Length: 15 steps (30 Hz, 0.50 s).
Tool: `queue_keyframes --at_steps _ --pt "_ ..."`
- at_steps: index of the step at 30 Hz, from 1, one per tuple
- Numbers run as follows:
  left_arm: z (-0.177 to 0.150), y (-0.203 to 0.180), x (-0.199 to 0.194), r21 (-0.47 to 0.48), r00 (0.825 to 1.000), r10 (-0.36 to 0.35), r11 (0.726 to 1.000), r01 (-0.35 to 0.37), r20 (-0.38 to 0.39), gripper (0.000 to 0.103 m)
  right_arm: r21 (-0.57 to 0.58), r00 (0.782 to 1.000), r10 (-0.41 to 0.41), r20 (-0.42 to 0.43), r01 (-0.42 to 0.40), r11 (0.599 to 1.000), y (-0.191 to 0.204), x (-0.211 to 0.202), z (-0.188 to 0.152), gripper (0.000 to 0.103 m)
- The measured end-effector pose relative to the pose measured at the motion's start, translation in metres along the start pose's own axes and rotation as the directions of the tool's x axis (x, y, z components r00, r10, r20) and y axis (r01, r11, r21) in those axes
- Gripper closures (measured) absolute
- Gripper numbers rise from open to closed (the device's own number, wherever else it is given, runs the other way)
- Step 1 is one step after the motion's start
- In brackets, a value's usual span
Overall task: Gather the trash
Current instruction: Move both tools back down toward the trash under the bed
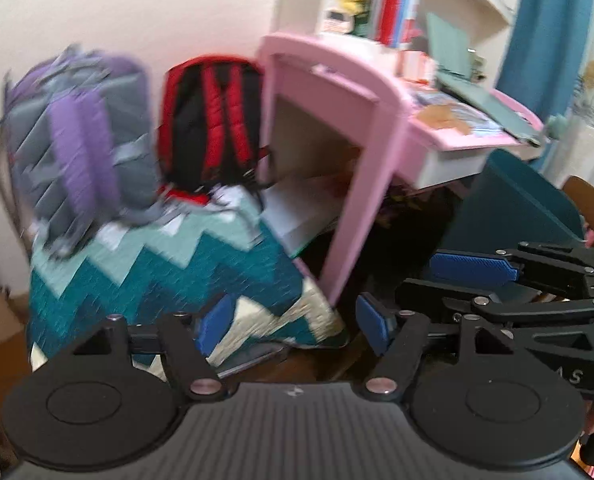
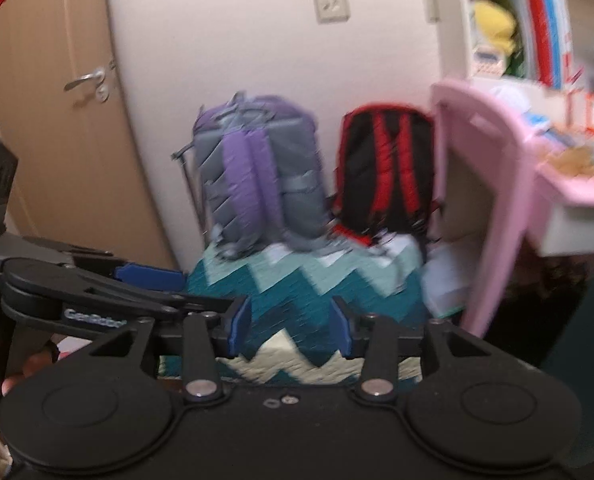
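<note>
Trash cannot be made out (both views are blurred); left tongs [image 1: 293,326] and right tongs [image 2: 290,328] hang released, empty, before a zigzag blanket [image 2: 297,292].

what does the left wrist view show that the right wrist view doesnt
Only the left wrist view shows the blue curtain and the teal bin beside the desk. Only the right wrist view shows the brown door with its handle and the wall socket. Both share the purple backpack, red backpack, zigzag blanket, pink desk, and both open, empty tongs.
</note>
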<state>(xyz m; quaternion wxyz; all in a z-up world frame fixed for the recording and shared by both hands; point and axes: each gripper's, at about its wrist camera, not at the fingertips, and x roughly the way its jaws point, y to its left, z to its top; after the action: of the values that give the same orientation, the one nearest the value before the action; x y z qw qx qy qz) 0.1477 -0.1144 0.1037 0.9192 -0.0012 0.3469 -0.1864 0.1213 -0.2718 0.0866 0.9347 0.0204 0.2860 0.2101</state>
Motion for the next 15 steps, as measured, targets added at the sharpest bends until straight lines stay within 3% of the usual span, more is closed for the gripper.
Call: queue_keyframes --at_steps 8,10,12,15 --pt "-0.061 0.079 0.021 -0.121 0.994 0.103 0.987 -0.107 -0.037 0.019 0.029 0.986 0.101 -0.129 -0.098 0.995 0.024 0.087 -0.048 0.058" --pt "-0.076 0.097 0.033 -0.16 0.991 0.121 0.979 -0.128 -0.052 0.014 0.03 0.982 0.114 -0.151 -0.111 0.993 0.029 0.109 -0.061 0.055" --pt "-0.094 0.118 0.048 -0.2 0.988 0.138 0.968 -0.149 -0.068 0.001 0.031 0.977 0.12 -0.175 -0.117 0.993 0.032 0.131 -0.073 0.053" --pt "-0.123 0.145 0.075 -0.238 0.983 0.16 0.955 -0.177 -0.09 0.0 0.038 0.963 0.124 -0.239 -0.118 0.992 0.035 0.173 -0.097 0.052"
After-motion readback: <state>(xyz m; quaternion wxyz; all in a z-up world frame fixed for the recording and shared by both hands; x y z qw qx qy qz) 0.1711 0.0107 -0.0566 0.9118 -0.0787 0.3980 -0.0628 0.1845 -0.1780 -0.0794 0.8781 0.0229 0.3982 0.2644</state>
